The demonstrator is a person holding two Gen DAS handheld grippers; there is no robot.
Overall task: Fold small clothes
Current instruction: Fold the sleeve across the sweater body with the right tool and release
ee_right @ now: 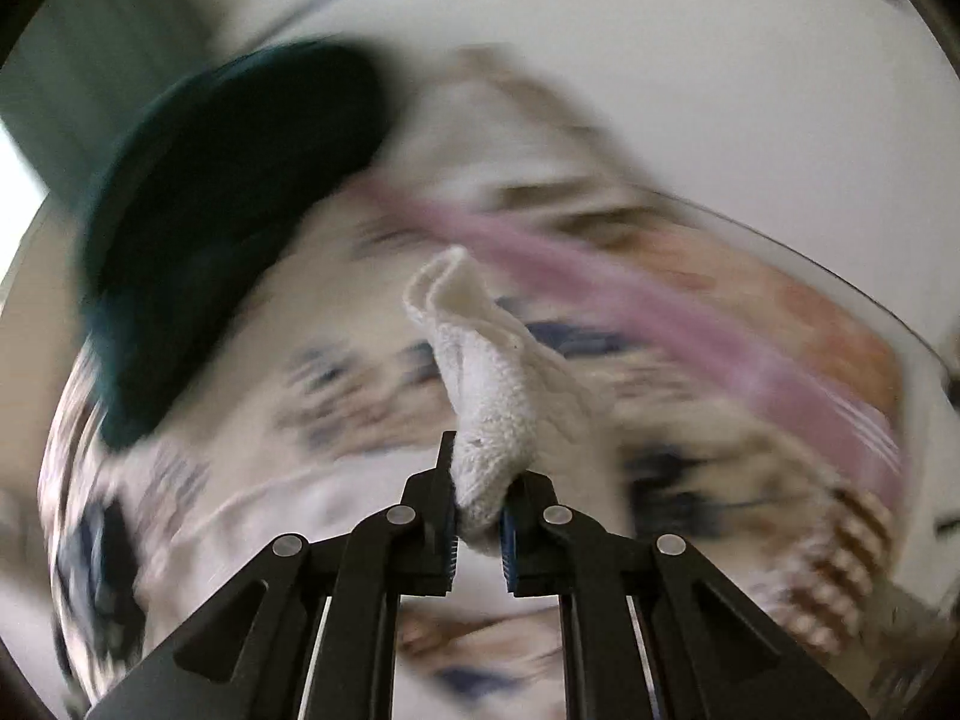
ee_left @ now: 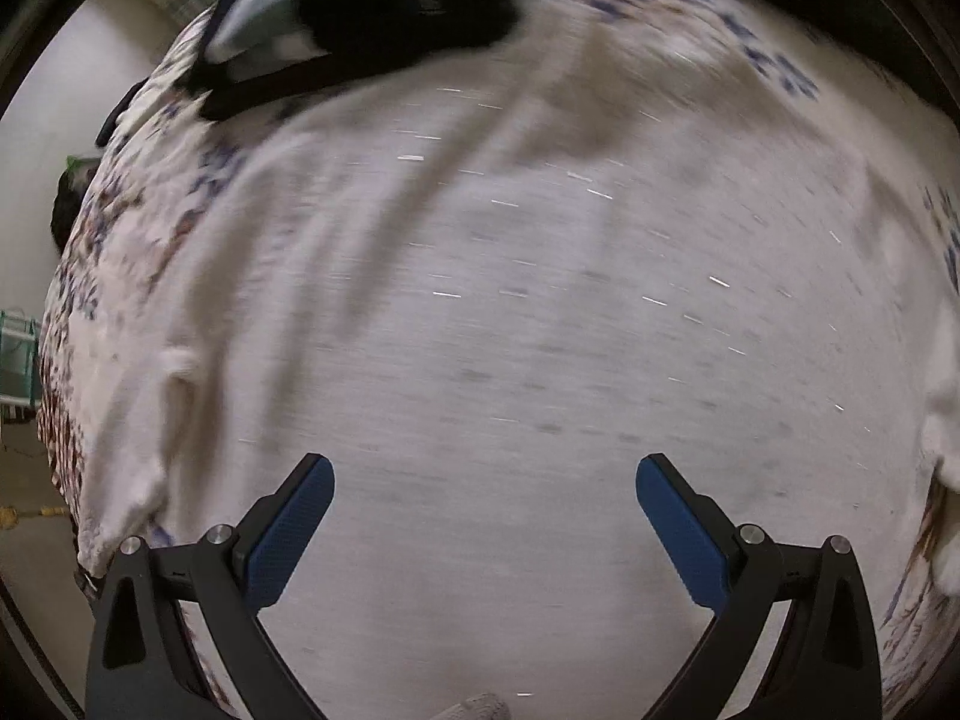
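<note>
A white knit garment (ee_left: pixel 510 312) lies spread flat over the patterned bedspread (ee_left: pixel 108 252) and fills most of the left wrist view, which is motion-blurred. My left gripper (ee_left: pixel 485 474) is open and empty just above the garment's near part. My right gripper (ee_right: pixel 480 480) is shut on a bunched corner of white knit cloth (ee_right: pixel 480 372), which stands up between the fingers. The right wrist view is heavily blurred.
A pile of dark and light blue clothes (ee_left: pixel 384 6) lies at the far edge of the bed. In the right wrist view a dark teal garment (ee_right: pixel 216 210) and a pink striped cloth (ee_right: pixel 690 324) lie on the bedspread. The floor (ee_left: pixel 36 570) shows at left.
</note>
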